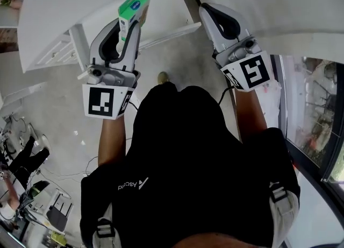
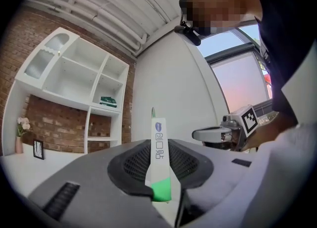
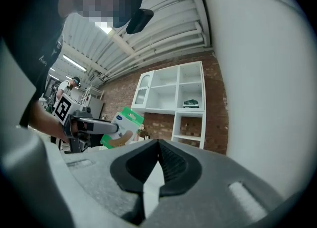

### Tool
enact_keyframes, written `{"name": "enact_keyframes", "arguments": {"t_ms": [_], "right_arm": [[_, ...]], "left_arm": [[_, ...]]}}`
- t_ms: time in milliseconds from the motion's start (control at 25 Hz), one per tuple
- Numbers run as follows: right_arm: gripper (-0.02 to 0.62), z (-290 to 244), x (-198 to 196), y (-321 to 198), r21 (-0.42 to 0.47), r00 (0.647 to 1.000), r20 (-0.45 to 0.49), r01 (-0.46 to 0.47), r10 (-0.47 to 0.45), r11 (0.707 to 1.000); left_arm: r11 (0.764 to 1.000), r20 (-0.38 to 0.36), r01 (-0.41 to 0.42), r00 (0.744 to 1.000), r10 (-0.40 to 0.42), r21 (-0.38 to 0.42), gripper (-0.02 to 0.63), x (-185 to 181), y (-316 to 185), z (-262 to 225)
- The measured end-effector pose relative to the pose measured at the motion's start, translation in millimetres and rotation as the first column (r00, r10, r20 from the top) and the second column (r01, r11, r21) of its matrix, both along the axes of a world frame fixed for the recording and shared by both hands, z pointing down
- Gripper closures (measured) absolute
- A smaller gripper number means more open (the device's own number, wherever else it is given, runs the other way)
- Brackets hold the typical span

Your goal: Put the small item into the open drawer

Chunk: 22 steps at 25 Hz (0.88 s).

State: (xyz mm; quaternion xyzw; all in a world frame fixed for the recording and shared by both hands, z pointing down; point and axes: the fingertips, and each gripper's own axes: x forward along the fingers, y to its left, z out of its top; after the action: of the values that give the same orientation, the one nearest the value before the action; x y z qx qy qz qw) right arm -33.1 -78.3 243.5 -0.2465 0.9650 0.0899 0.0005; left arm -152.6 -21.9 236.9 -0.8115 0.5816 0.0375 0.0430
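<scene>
A small green-and-white box sticks up from my left gripper, which is shut on its lower end. In the left gripper view the box stands edge-on between the dark pads of that gripper. My right gripper is raised beside it, shut with nothing in it; its jaws meet at the tip. From the right gripper view I see the left gripper holding the box. Below both grippers a white cabinet has a white pulled-out part.
A white open shelf unit stands against a brick wall, with a dark item on one shelf. A white wall runs along the right, with glass beside it. Cables and equipment lie on the floor at the left.
</scene>
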Motion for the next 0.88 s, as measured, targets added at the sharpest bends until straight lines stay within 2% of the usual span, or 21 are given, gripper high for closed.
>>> {"name": "enact_keyframes", "arguments": {"t_ms": [240,600,760,880], "right_arm": [[0.594,31,-26,-15,0.003,1.000,-0.030,-0.008,0.008,1.000],[0.594,32,-32,-88,-0.008,0.997,-0.071,0.037,-0.037,0.999],[0.594,54,-38,-111,-0.038,0.992,-0.119,0.045,-0.049,0.998],[0.594,63,-42,-130,-0.052,0.989,-0.132,0.052,-0.059,0.997]], "left_arm": [[0.994,0.009,-0.041,0.999,0.042,-0.104,0.512,-13,-26,56],[0.972,0.034,-0.019,0.999,0.027,-0.232,0.512,-6,-108,89],[0.953,0.044,-0.023,0.998,0.039,-0.304,0.512,-2,-132,122],[0.927,0.075,-0.020,0.996,0.052,-0.375,0.512,-1,-149,150]]}}
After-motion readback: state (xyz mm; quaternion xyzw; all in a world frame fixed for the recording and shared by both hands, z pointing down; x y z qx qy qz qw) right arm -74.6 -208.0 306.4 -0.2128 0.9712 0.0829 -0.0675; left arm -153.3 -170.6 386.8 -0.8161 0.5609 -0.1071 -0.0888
